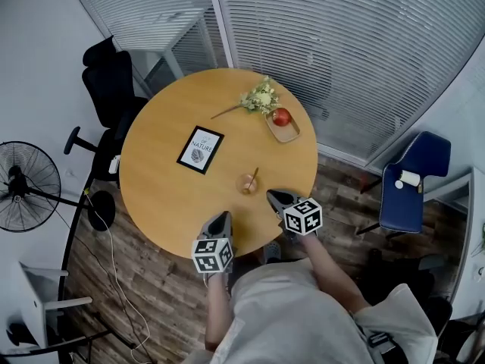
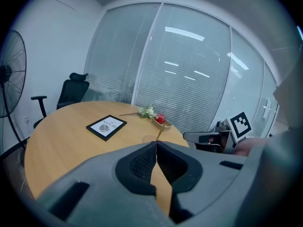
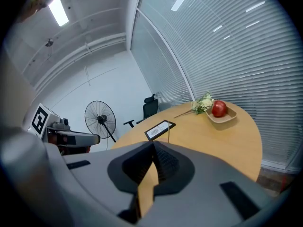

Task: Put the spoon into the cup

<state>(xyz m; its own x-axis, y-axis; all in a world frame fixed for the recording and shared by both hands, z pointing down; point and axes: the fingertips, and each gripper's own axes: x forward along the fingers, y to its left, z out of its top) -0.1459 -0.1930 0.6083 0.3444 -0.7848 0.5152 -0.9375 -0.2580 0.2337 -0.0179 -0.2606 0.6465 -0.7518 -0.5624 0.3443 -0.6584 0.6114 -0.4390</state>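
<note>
A small clear cup point(image 1: 246, 183) stands on the round wooden table point(image 1: 167, 196) near its front edge, with the spoon point(image 1: 254, 177) standing in it, handle leaning up to the right. My left gripper point(image 1: 223, 218) is shut and empty at the table's near edge, left of the cup. My right gripper point(image 1: 271, 196) is shut and empty just right of the cup. In the left gripper view the spoon point(image 2: 159, 130) rises above the closed jaws point(image 2: 156, 144). In the right gripper view the spoon point(image 3: 169, 133) shows above the closed jaws point(image 3: 152, 144), and the cup is hidden.
A framed picture point(image 1: 201, 149) lies mid-table. At the far side are a wooden tray point(image 1: 290, 134) with a red apple point(image 1: 282, 117) and a flower sprig point(image 1: 260, 98). A black chair point(image 1: 110, 78) and a fan point(image 1: 26, 184) stand left, a blue chair point(image 1: 413, 180) right.
</note>
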